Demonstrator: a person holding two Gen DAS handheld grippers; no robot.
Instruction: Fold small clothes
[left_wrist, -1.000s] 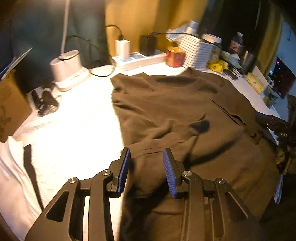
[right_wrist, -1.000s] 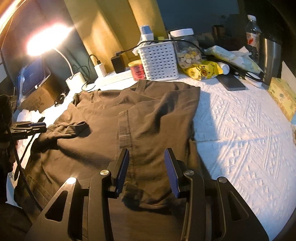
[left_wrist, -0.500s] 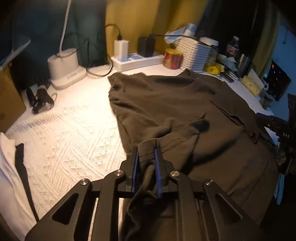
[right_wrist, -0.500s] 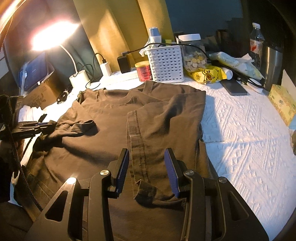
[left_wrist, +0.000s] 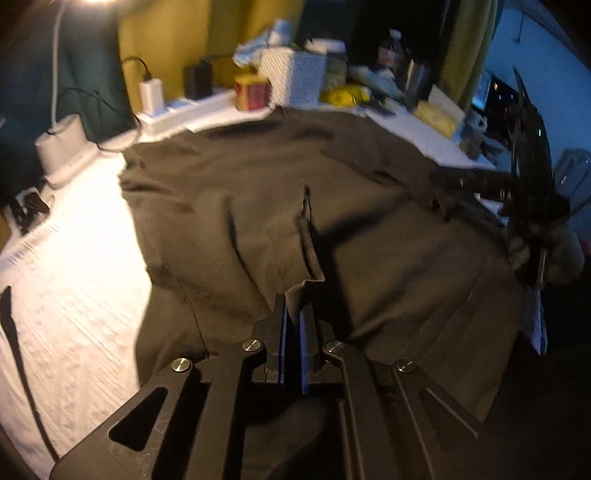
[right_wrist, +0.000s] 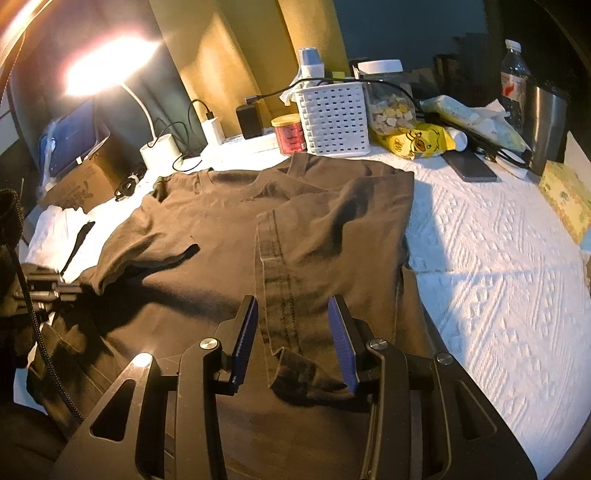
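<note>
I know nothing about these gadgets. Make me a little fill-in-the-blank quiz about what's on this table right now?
1. The left gripper is shut on a fold of the ____ T-shirt.
2. The right gripper hovers with its jaws ____.
3. The red tin stands beside a white ____.
4. The tablecloth is ____ in colour.

Missing words: brown; open; basket; white

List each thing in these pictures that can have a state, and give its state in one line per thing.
Brown T-shirt: spread on the white cover, right side already folded over the middle.
Left gripper: shut on the T-shirt, its jaws having just closed on a pinch of fabric.
Right gripper: open, jaws apart over the folded hem, pads not pressing.
Desk lamp: switched on.
Water bottle: upright, capped.
Glass jar: lid on.
</note>
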